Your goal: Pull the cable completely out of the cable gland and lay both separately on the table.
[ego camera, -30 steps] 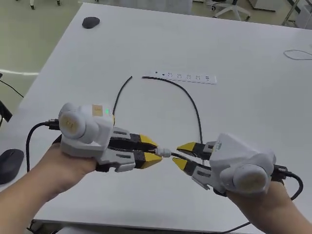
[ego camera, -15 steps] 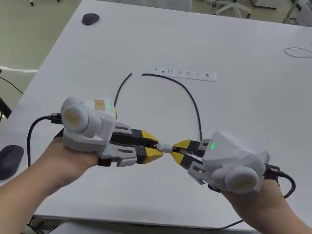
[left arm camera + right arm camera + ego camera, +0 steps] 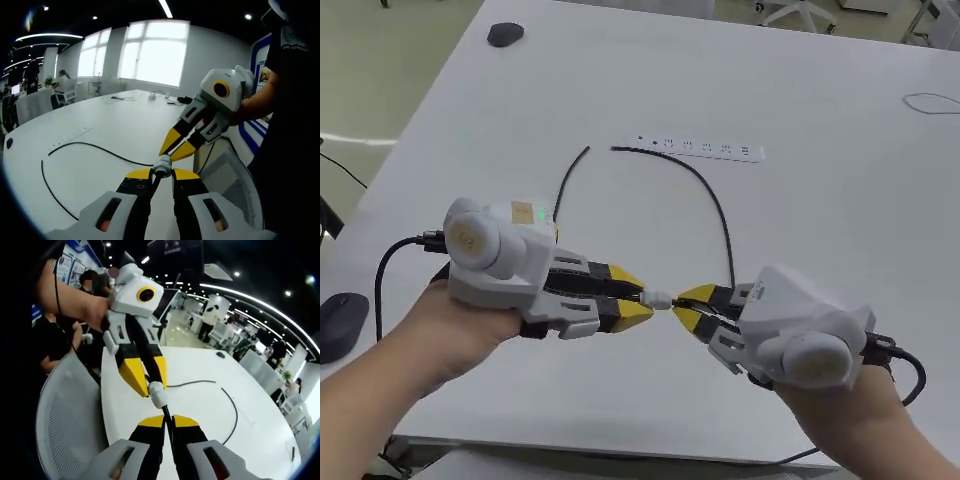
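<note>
— Why held up off the counter [image 3: 800,220] rather than worked flat on it?
— Likely for a clean, straight pull. Clamped on the white cable gland [image 3: 658,299] with the left claw [image 3: 645,302], squeezed shut around its body. Pinching the black cable [image 3: 725,235] with the right claw [image 3: 682,306], shut tight just beside the gland's mouth.
— And set nose to nose like that for what?
— Probably to pull in opposite directions along one line, without kinking the cable at the exit. Confirmed in the left gripper view: gripping the gland between own tips, met by the other claw from the right.
— Anything sitting inside anything?
— Only the cable inside the gland, threaded through and not yet out. Trailing out of both sides across the counter, arcing toward the white power strip [image 3: 705,153] on one side and curving away past the left claw's housing on the other.
— So not laid down yet?
— Right, held aloft just above the near edge. Worth drawing the right claw back steadily, then regripping further along, judging by the long tail left to feed through
</note>
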A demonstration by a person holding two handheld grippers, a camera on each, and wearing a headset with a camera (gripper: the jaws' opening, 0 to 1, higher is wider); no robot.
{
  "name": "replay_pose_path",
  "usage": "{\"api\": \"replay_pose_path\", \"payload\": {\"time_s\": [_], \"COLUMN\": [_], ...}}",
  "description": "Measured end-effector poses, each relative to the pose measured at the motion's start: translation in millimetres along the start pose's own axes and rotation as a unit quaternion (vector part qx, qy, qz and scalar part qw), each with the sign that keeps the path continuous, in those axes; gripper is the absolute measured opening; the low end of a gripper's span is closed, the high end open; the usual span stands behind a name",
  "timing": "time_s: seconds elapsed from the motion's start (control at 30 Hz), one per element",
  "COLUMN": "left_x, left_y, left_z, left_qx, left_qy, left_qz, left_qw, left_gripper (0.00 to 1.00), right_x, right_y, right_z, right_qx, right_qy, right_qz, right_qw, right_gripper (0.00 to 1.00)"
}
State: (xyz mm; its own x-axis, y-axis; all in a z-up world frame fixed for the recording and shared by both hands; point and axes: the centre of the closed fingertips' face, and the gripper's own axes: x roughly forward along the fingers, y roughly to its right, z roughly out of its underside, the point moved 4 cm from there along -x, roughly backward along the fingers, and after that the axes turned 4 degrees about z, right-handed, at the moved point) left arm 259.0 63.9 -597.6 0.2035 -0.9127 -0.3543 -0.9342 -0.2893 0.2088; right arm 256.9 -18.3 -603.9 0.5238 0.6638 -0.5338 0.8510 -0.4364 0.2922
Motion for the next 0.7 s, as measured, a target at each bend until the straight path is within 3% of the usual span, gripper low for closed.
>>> {"api": "replay_pose_path", "payload": {"time_s": [0.1,0.5,0.6,0.7], "left_x": [-0.4,-1.9,-0.3,0.0], "left_y": [0.3,1.3,2.5,2.4], "left_z": [-0.7,-3.9,-3.8,-3.8], "left_qx": [0.001,-0.009,-0.009,-0.010], "left_qy": [0.001,0.011,0.010,0.011], "left_qz": [-0.002,-0.005,-0.004,-0.003], "left_qw": [1.0000,0.9999,0.9999,0.9999], "left_gripper": [0.15,0.15,0.15,0.15], "right_x": [-0.2,-4.1,-4.4,-4.4], "right_y": [1.7,13.9,14.8,17.2], "right_z": [2.8,25.5,30.5,38.2], "right_qx": [0.002,0.085,0.111,0.154], "right_qy": [-0.007,-0.012,-0.014,-0.020], "right_qz": [0.006,0.026,0.031,0.039], "right_qw": [1.0000,0.9960,0.9932,0.9870], "right_gripper": [0.00,0.00,0.00,0.00]}}
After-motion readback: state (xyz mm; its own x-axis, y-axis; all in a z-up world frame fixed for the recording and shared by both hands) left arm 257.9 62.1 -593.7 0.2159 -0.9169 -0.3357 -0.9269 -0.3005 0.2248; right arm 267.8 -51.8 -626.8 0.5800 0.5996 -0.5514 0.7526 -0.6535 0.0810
